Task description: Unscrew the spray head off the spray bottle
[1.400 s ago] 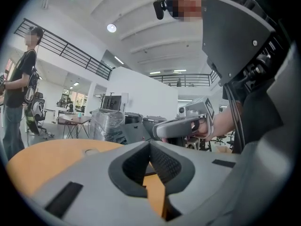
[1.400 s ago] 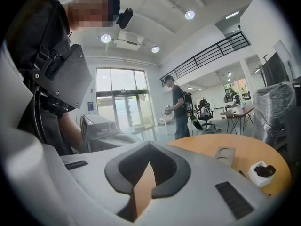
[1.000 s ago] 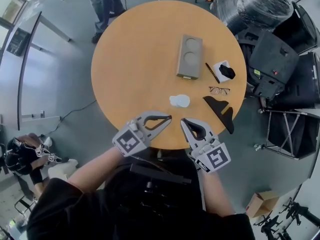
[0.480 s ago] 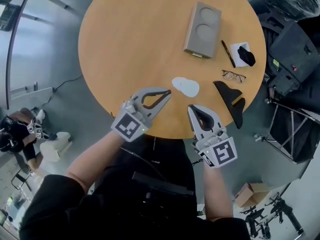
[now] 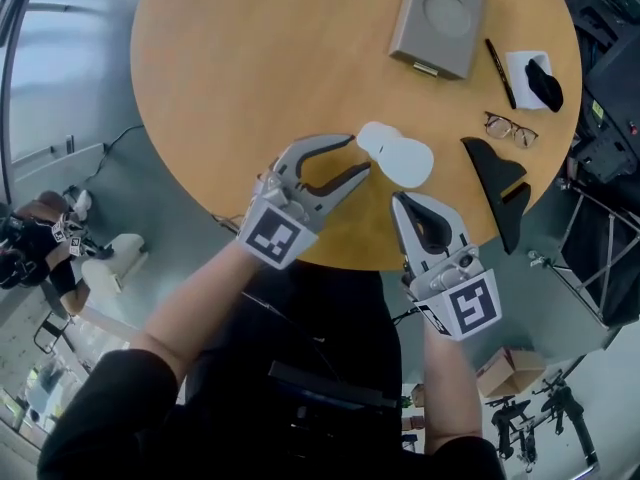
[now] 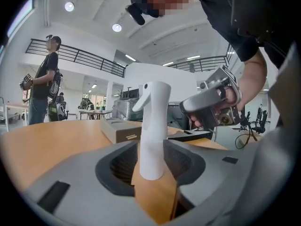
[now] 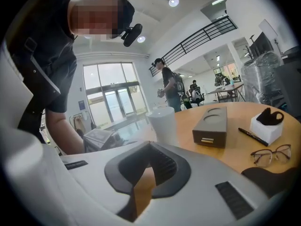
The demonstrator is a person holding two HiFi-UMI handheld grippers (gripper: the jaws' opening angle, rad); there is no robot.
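Observation:
A white spray bottle point(image 5: 397, 158) stands upright near the front edge of the round wooden table point(image 5: 250, 78). In the left gripper view the spray bottle point(image 6: 152, 126) rises straight ahead, its trigger head pointing left. My left gripper point(image 5: 358, 156) sits just left of it; its jaws have just been opening, and nothing is pressed between the pads. My right gripper point(image 5: 402, 201) is shut with nothing in it, its tip just in front of the bottle. The right gripper view shows the bottle's white body point(image 7: 162, 121) beyond the shut jaws.
A grey box with two round hollows point(image 5: 440, 8) lies at the far side. To the right are a black pen point(image 5: 500, 73), a white block with a black item point(image 5: 535, 78), glasses point(image 5: 511, 128) and a black wedge-shaped piece point(image 5: 497, 183). A person point(image 6: 44, 79) stands in the background.
Both grippers have come down and closer to the bottle. The left gripper's jaws, shut before, now stand apart. The right jaws stay shut.

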